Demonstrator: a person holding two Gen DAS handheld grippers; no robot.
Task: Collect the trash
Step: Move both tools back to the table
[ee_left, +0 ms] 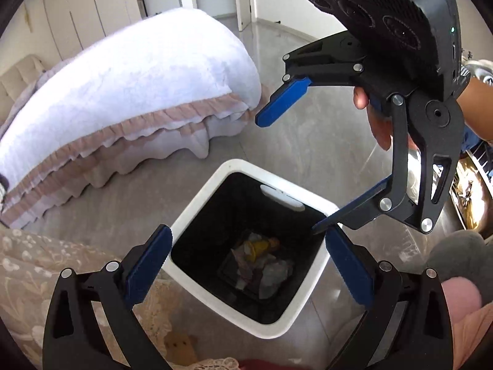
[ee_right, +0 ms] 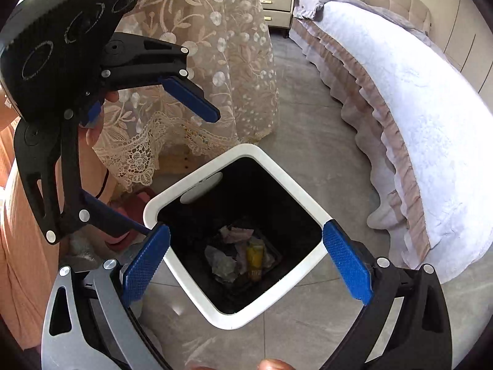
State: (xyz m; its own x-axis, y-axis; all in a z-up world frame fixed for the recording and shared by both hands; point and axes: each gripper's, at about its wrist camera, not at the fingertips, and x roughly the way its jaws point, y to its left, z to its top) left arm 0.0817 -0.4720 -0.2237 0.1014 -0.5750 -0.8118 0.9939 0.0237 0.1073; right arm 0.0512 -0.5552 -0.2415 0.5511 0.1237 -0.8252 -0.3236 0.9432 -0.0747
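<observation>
A white square bin [ee_left: 197,203] with a black inside stands on the grey floor; it also shows in the right wrist view [ee_right: 277,308]. Crumpled paper and a yellow wrapper [ee_left: 258,246] lie at its bottom, and the yellow wrapper shows in the right wrist view [ee_right: 255,256] too. My left gripper [ee_left: 249,262] is open and empty above the bin, and shows in the right wrist view [ee_right: 180,172]. My right gripper [ee_right: 246,262] is open and empty above the bin, and shows in the left wrist view [ee_left: 288,175].
A bed [ee_left: 123,86] with a white cover and frilled skirt stands beside the bin, also in the right wrist view [ee_right: 409,117]. A lace-covered table [ee_right: 209,61] is close on the other side. A nightstand [ee_right: 275,9] stands far back.
</observation>
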